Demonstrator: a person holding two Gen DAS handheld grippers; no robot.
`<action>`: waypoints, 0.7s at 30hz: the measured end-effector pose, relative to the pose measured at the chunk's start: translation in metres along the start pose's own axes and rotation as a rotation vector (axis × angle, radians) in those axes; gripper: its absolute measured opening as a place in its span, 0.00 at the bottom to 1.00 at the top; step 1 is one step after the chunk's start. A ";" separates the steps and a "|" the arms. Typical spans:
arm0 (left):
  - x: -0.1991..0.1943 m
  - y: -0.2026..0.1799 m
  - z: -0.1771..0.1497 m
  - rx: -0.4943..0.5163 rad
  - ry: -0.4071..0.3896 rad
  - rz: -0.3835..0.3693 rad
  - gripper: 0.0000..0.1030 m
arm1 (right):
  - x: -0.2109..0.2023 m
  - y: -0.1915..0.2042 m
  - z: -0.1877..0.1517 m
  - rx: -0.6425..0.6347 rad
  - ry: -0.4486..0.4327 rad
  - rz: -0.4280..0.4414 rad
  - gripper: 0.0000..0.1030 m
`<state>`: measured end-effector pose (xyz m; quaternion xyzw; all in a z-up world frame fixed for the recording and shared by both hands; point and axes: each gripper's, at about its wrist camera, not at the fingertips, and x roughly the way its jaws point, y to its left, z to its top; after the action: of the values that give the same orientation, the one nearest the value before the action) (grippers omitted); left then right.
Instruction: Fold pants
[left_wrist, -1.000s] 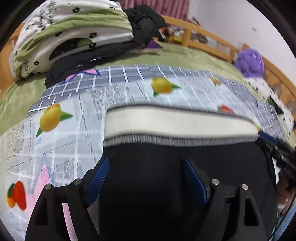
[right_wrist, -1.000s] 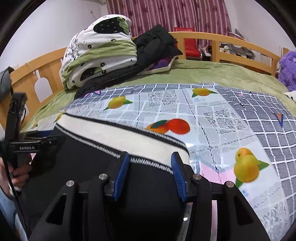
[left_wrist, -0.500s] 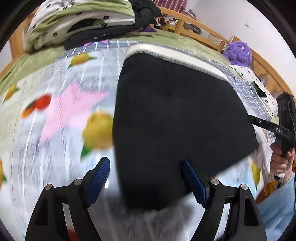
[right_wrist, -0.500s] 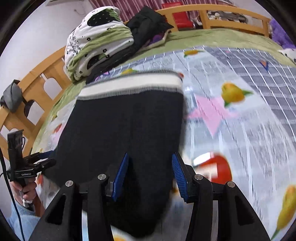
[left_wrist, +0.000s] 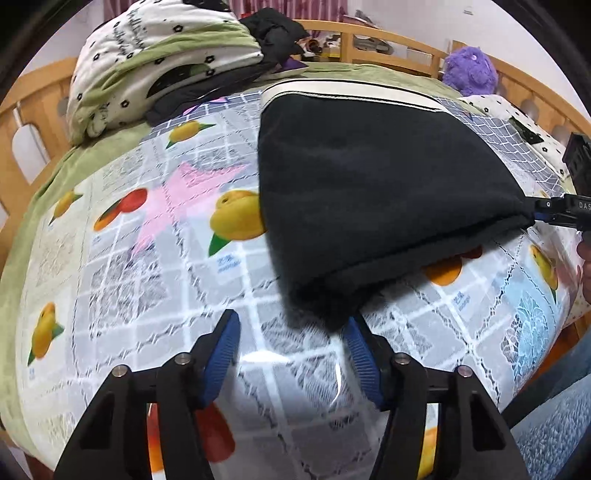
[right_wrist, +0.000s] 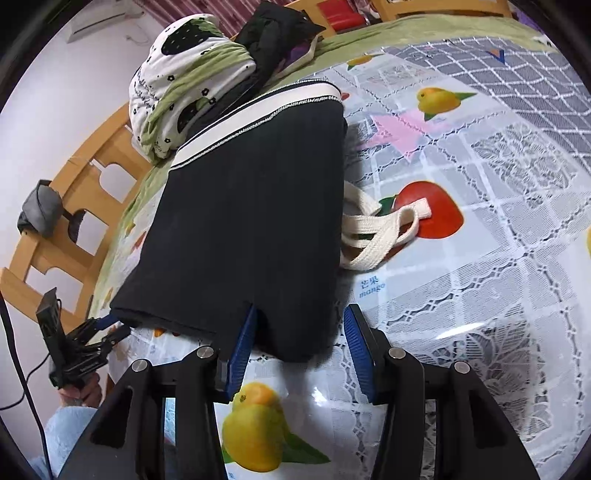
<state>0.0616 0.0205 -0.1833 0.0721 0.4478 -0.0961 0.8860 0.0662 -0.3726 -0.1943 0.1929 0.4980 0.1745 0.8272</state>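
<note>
Wooden bed frame, white walls, maroon curtains.

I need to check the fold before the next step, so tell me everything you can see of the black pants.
The black pants lie folded into a thick, soft-looking block on the fruit-print tablecloth, with a cream waistband at the far end. A cream drawstring spills out at the side. The near corners sit at both grippers: the right gripper straddles one, and the left gripper has just been closing beside the other, its pads not pressing.
</note>
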 end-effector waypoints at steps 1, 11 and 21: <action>0.001 -0.002 0.003 0.004 -0.009 0.001 0.49 | 0.001 0.000 0.001 0.003 0.000 0.004 0.48; 0.006 0.007 -0.010 -0.140 -0.080 -0.111 0.15 | -0.006 -0.005 0.002 0.018 -0.063 0.061 0.13; -0.043 0.022 0.001 -0.188 -0.158 -0.145 0.24 | -0.037 0.012 0.023 -0.122 -0.139 -0.001 0.25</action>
<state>0.0424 0.0460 -0.1474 -0.0515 0.3878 -0.1228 0.9121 0.0695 -0.3833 -0.1505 0.1538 0.4281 0.1902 0.8700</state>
